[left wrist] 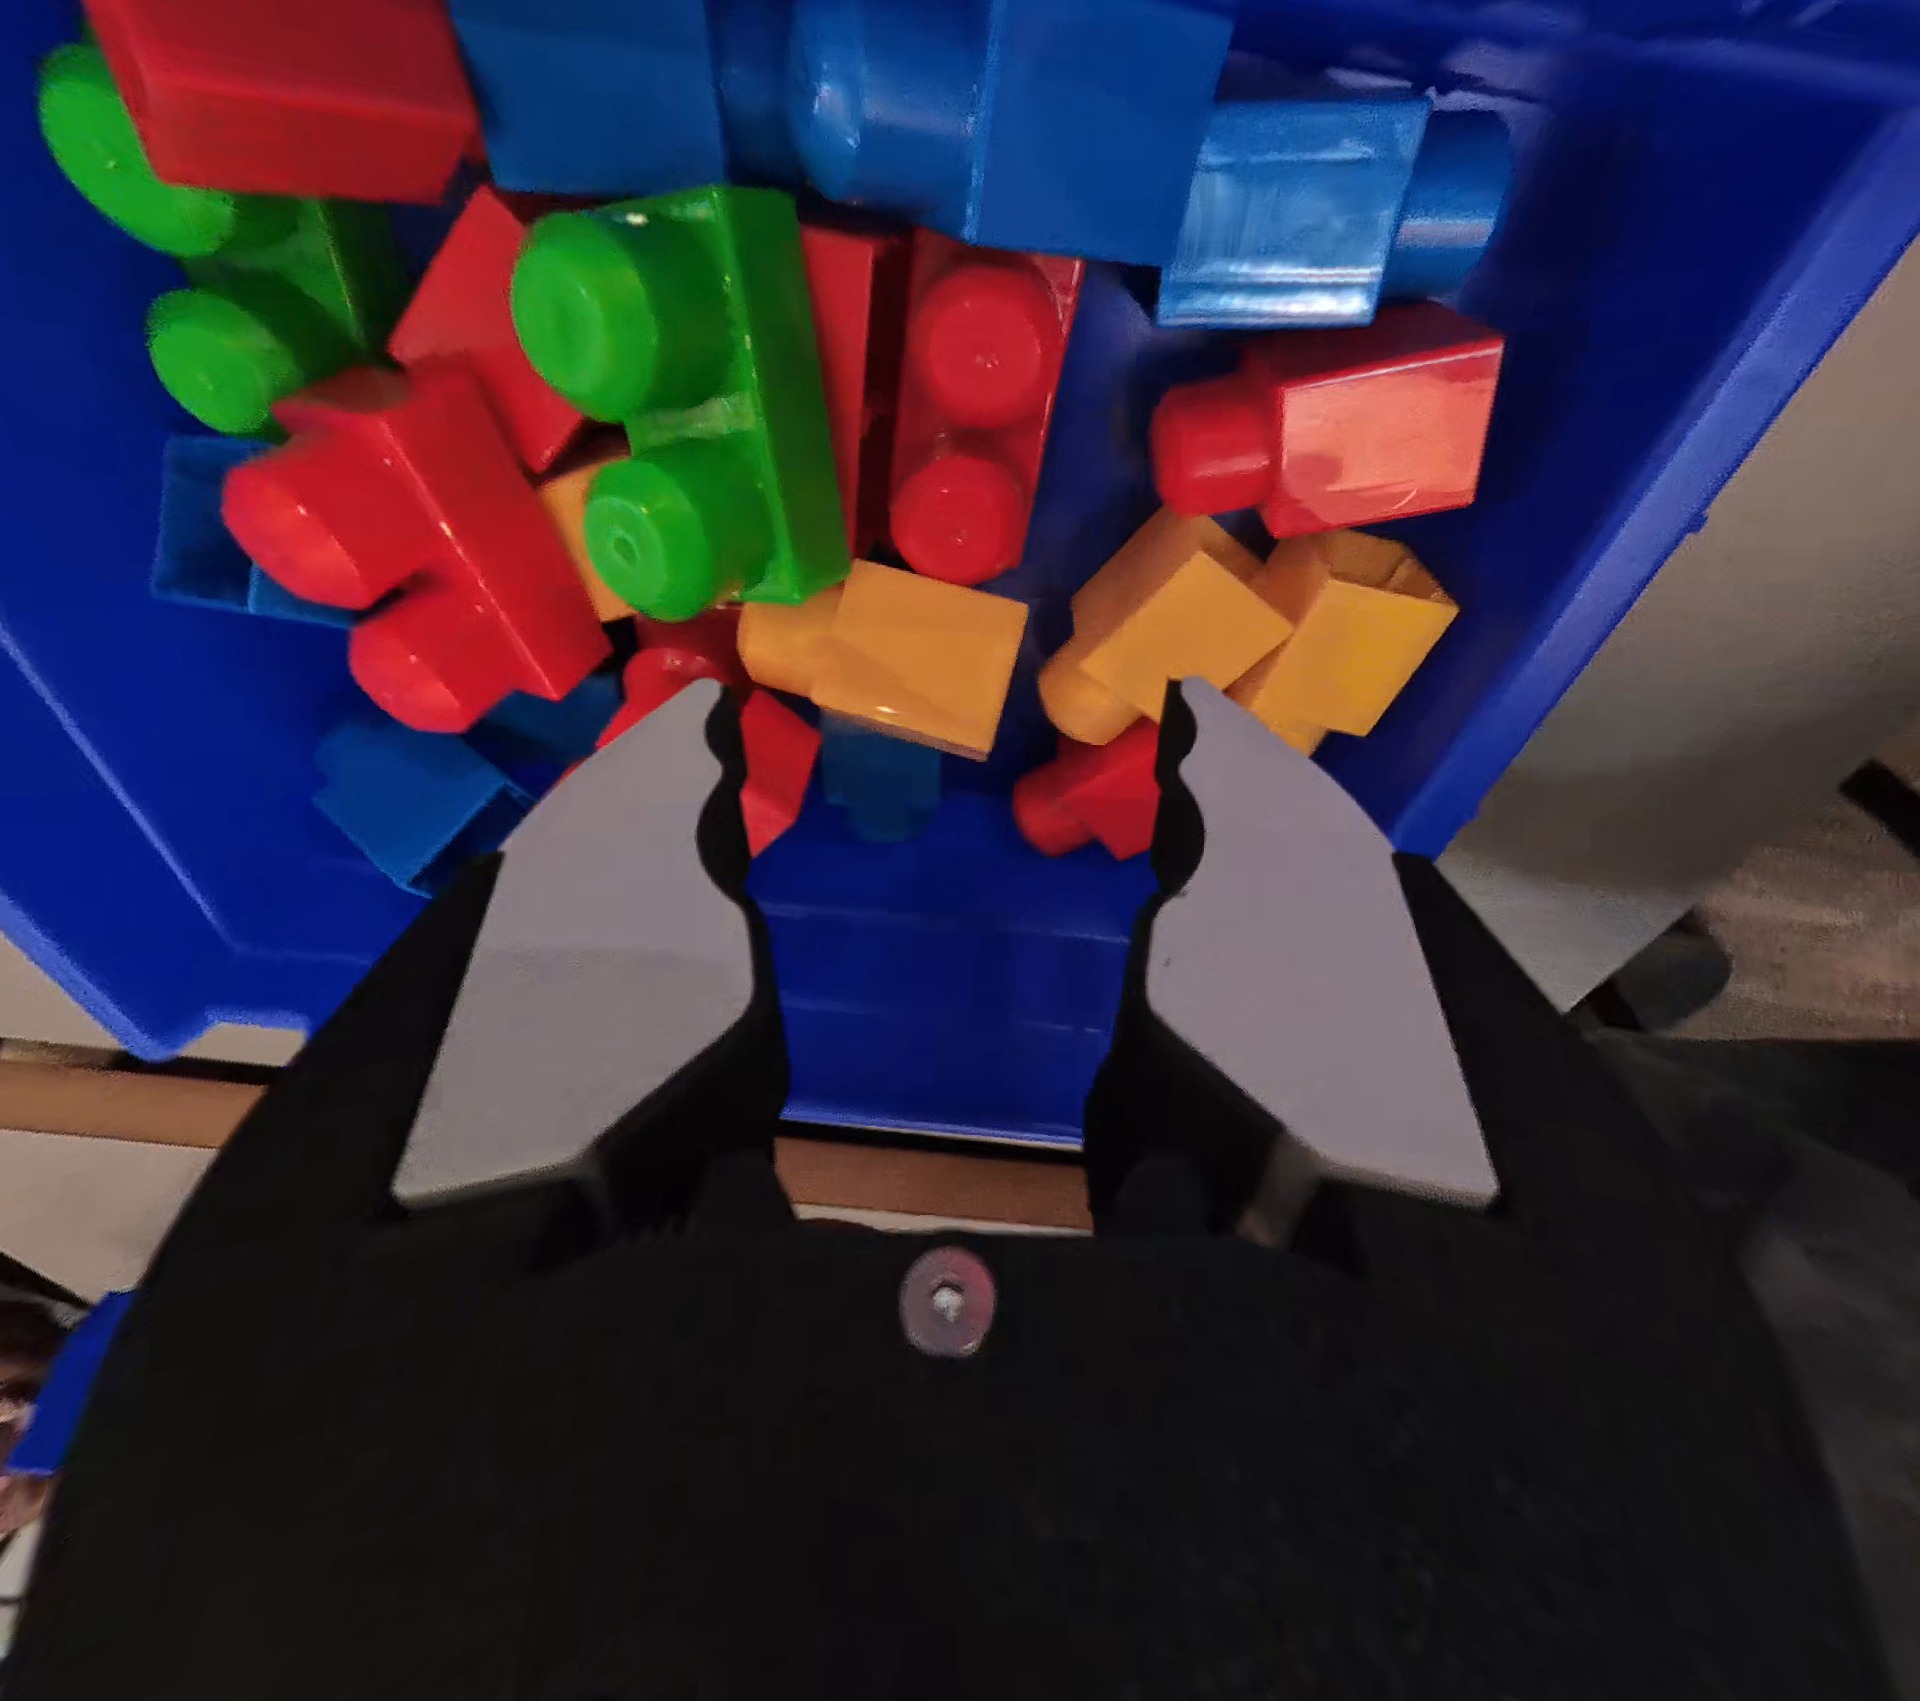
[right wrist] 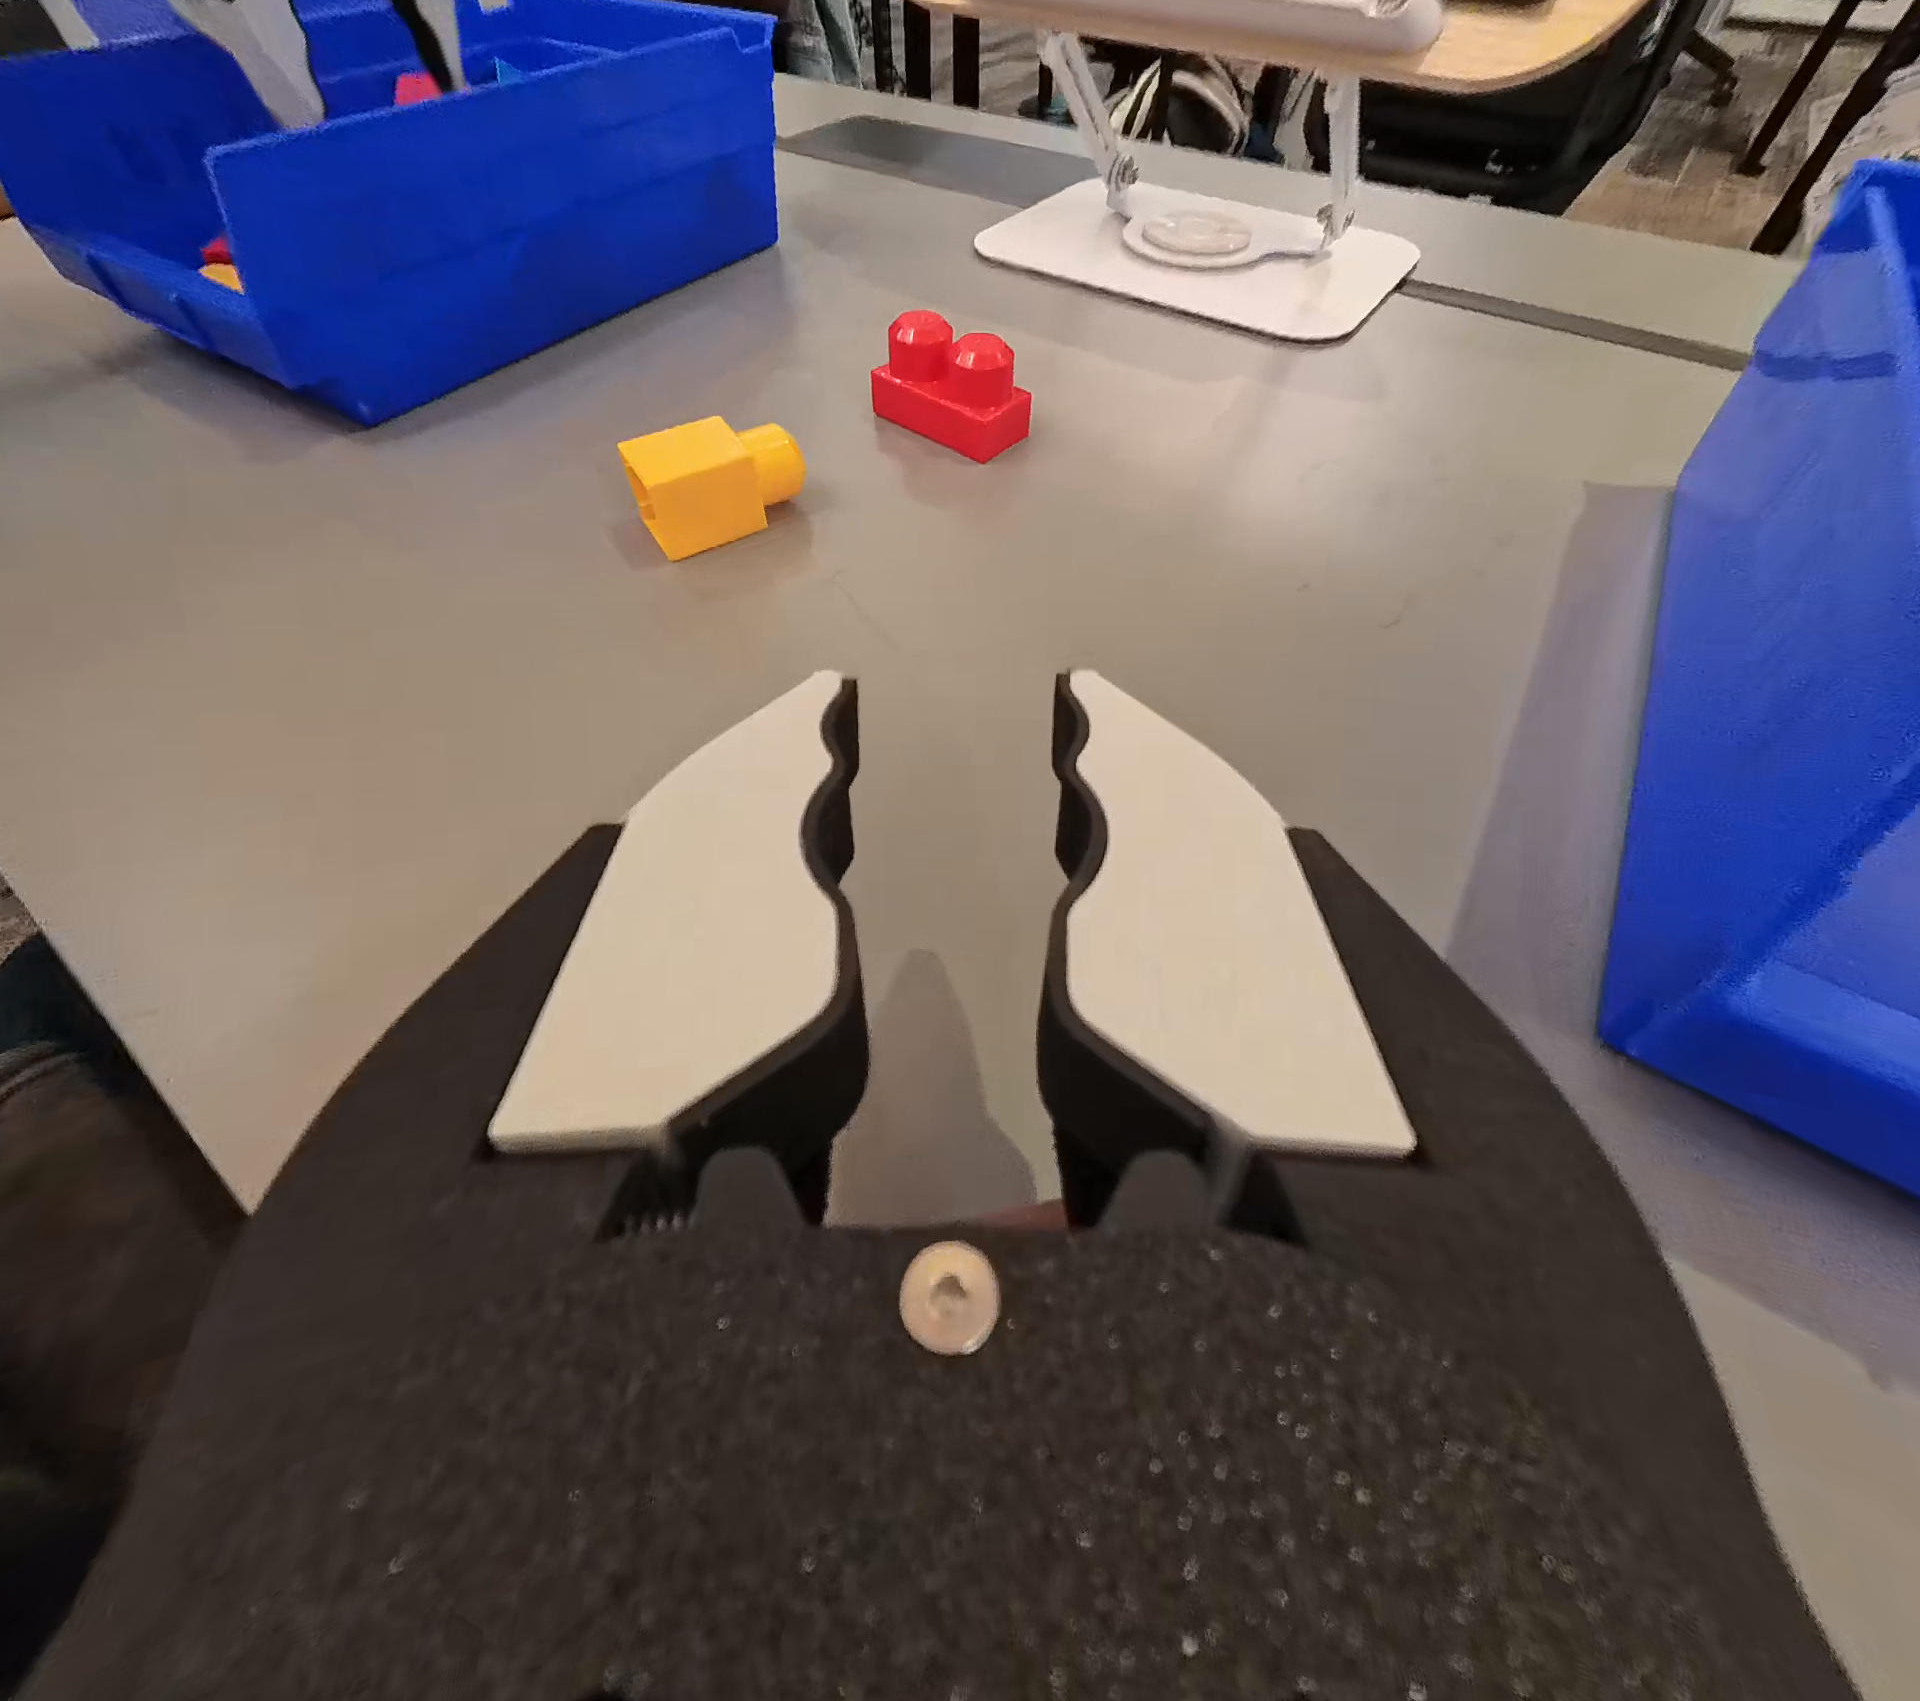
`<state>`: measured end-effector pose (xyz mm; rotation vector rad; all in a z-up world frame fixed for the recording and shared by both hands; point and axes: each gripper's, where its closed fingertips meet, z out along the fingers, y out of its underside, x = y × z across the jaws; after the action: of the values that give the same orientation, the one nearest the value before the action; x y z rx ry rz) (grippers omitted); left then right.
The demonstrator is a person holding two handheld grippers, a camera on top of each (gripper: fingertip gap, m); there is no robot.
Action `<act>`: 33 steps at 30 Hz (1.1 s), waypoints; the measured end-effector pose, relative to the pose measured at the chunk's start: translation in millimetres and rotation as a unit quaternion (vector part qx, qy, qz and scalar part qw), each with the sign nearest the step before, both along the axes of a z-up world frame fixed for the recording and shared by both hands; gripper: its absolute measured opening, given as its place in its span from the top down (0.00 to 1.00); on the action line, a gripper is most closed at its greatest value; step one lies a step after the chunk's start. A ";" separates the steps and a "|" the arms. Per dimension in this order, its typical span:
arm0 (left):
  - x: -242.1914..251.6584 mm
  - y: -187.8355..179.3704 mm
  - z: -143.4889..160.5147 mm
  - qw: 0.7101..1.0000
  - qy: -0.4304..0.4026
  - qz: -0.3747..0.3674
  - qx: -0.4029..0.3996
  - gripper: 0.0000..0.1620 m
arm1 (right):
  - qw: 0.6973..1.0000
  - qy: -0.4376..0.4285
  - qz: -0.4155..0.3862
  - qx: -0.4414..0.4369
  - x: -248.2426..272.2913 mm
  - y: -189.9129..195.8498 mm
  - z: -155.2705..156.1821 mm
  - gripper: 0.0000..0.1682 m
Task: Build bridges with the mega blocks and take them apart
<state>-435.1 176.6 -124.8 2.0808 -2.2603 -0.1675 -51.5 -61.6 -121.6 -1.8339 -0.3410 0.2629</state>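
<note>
Here, yellow block (left wrist: 914, 652) just beyond hand-held gripper (left wrist: 940, 701).

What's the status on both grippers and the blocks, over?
Left gripper open, empty, over blue bin of loose blocks. Right gripper open, empty, above table. Yellow block on its side, red block upright, apart. Nothing blocking.

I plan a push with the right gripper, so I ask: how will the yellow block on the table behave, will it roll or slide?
The yellow block lies on a flat face, so it will probably slide, not roll. Its glossy plastic looks stiff and slippery. Its open end suggests it is hollow, likely light.
</note>
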 end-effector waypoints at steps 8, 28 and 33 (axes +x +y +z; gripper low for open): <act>-11.0 9.8 -15.9 0.997 0.064 -0.034 -0.028 0.52 | 1.000 0.009 -0.014 -0.021 4.7 4.0 -4.6 0.79; 69.1 -82.7 74.9 0.973 -0.197 -0.097 0.071 0.60 | 0.998 0.030 0.029 -0.048 -5.8 5.5 -9.2 0.80; 159.5 -128.4 64.1 0.944 -0.273 -0.155 0.100 0.60 | 0.998 0.027 0.037 -0.031 -9.3 -1.1 -4.8 0.80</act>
<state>-275.6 48.2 -60.7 2.0357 -3.0092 0.2059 -60.8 -62.7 -126.4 -1.8734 -0.3676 0.3768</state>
